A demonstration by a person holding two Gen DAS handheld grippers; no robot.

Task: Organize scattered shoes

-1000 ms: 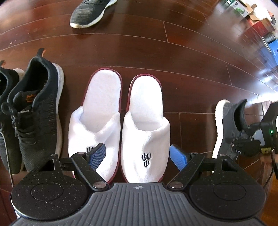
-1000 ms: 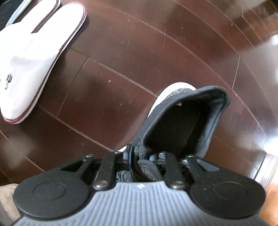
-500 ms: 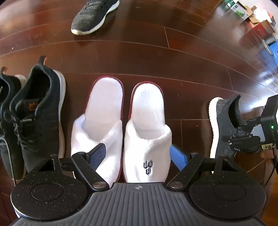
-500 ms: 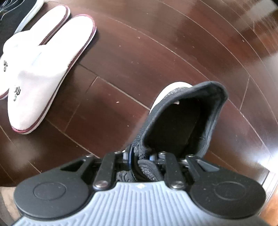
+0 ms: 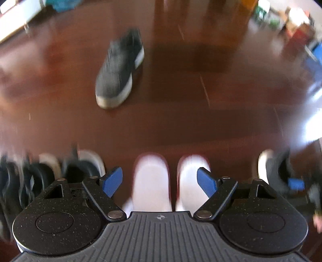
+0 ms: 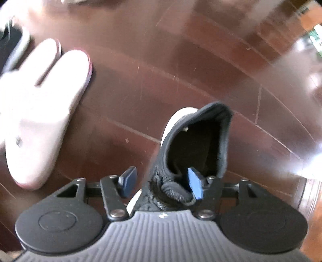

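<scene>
My right gripper (image 6: 162, 183) is open, its blue pads (image 6: 128, 181) standing either side of the collar of a dark grey sneaker (image 6: 197, 141) that rests on the wooden floor. One pad sits inside the shoe's mouth, the other outside. My left gripper (image 5: 160, 181) is open and empty above the heels of two white slippers (image 5: 151, 181), which lie side by side. Both views are blurred by motion. A second grey sneaker (image 5: 120, 70) lies alone farther out on the floor. The white slippers (image 6: 40, 110) also show at the left of the right wrist view.
Black sneakers (image 5: 80, 169) line up left of the slippers. The released sneaker (image 5: 275, 171) stands to their right. Boxes and clutter (image 5: 291, 24) sit at the far right, and a pale ledge (image 5: 16, 16) at the far left. Dark wooden floor (image 5: 201, 125) lies between the row and the lone sneaker.
My right gripper has opened and let go of the dark grey sneaker. My left gripper has tipped up and pulled back, so the far floor and the lone sneaker now fill its view.
</scene>
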